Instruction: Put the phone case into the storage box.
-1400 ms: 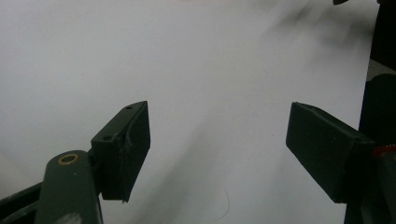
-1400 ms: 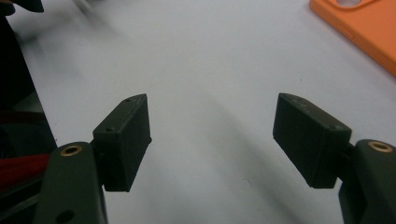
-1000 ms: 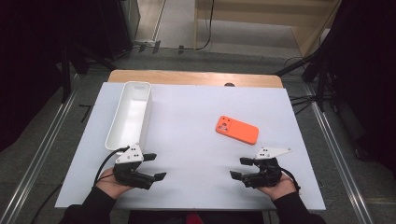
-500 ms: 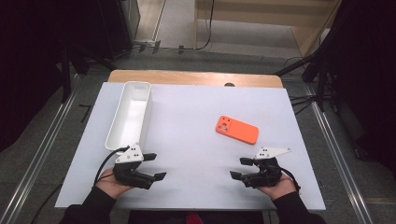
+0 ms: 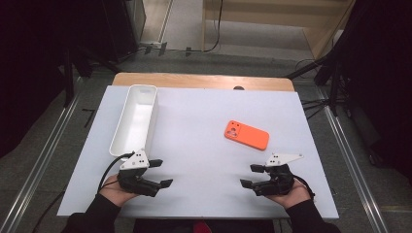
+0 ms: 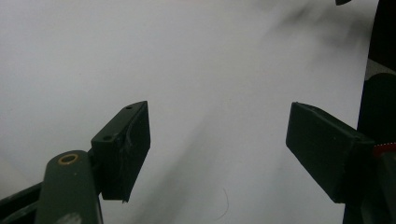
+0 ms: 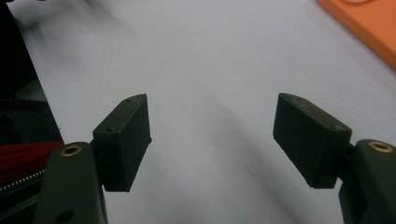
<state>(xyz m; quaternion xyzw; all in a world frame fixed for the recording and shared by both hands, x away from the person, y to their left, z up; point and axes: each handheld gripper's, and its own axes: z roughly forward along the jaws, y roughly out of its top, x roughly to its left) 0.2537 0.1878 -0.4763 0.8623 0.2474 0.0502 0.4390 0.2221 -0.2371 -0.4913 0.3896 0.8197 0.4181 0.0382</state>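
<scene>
Phone (image 5: 246,135) untouched: both grippers, right (image 5: 253,176) and left (image 5: 161,174), rest empty-jawed below it (start pose); reaching comes next.

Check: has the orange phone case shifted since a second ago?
No. The orange phone case lies in the same spot, right of the white tray, apart from both grippers.

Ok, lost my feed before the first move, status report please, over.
Left gripper and right gripper open, empty, low over the white table. Orange phone case flat, untouched, nearest the right gripper. White tray ahead of left. Nothing in the way.
</scene>
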